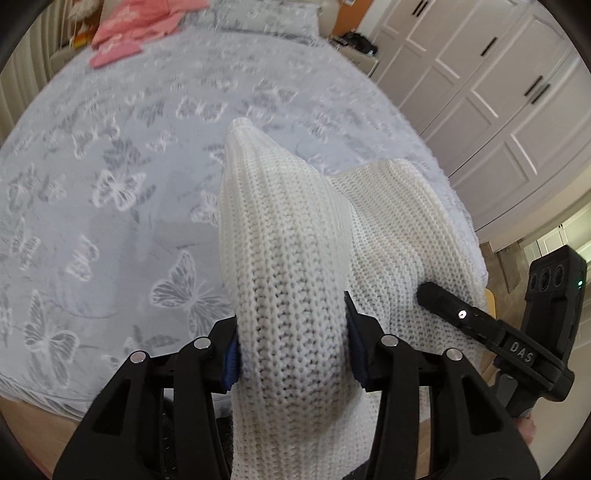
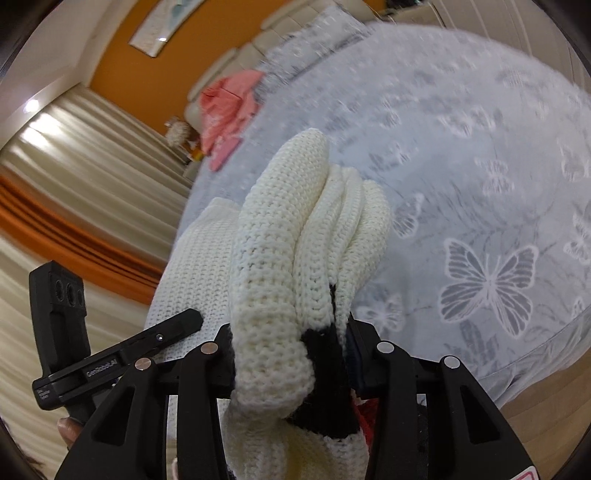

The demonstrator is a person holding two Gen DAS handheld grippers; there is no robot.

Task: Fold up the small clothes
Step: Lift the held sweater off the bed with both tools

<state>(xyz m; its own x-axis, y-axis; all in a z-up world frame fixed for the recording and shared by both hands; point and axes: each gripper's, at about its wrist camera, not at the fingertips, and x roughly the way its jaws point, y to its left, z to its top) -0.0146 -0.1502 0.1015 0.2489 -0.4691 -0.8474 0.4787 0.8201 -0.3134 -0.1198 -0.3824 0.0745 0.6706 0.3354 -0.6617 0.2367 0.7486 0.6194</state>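
Through the left wrist camera I see my left gripper (image 1: 291,354) pinching a thick bunched roll of the white knit sweater (image 1: 284,258), blue pads pressing it from both sides. The garment hangs lifted above the grey butterfly bedspread (image 1: 122,177), with the right gripper (image 1: 424,291) reaching into the knit on the right. Pink clothes (image 1: 133,26) lie at the far edge of the bed, near white wardrobe doors (image 1: 491,92). Through the right wrist camera, my right gripper (image 2: 291,362) is clamped on bunched folds of the same sweater, cream knit with a black patch (image 2: 325,369). The left gripper (image 2: 195,317) shows at lower left, against the hanging knit panel.
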